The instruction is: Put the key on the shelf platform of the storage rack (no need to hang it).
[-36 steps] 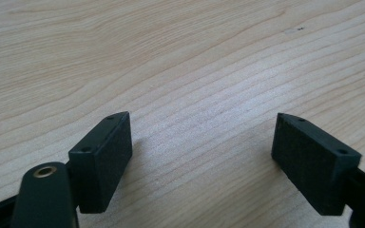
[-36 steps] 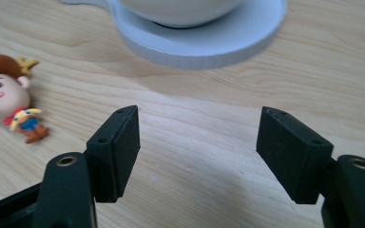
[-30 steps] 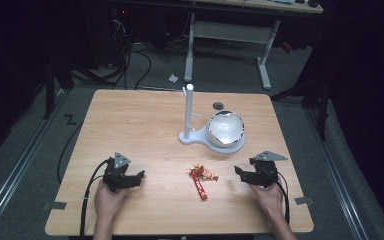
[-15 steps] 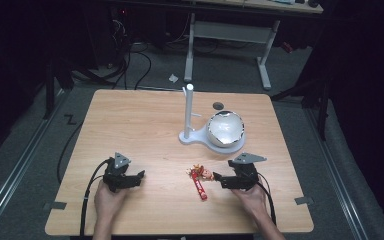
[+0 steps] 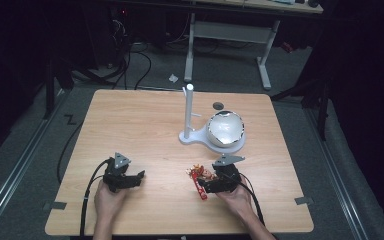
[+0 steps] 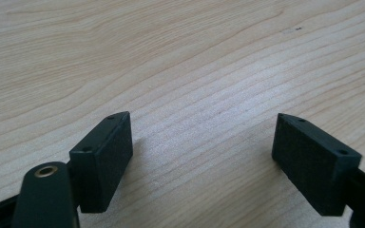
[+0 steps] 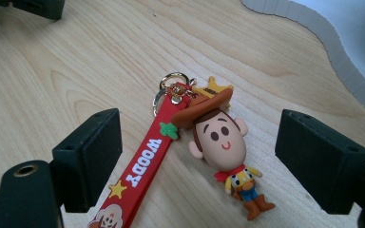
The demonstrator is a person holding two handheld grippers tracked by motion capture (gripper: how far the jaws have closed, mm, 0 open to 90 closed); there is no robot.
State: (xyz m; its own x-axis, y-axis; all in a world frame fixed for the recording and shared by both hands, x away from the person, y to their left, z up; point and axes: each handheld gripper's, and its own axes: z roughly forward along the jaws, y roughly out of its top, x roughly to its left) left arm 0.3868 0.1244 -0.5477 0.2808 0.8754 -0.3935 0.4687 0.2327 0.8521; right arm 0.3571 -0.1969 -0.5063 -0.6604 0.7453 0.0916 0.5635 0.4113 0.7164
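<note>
High view: one white stand (image 5: 189, 117) and one bowl (image 5: 225, 128) just behind one keychain (image 5: 200, 178).
Right gripper (image 5: 207, 186) spread wide around keychain; left gripper (image 5: 136, 177) released, well apart.

The red strap (image 7: 142, 175) of the keychain reads "WOODY" in white capitals, running lengthwise along the strap.

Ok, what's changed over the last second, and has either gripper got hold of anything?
The right gripper slid left along the table to the Woody keychain and now has its open jaws on either side of it, not closed. Nothing is gripped. The left gripper stayed put, open over bare wood. The keychain, white stand and bowl haven't moved.
</note>
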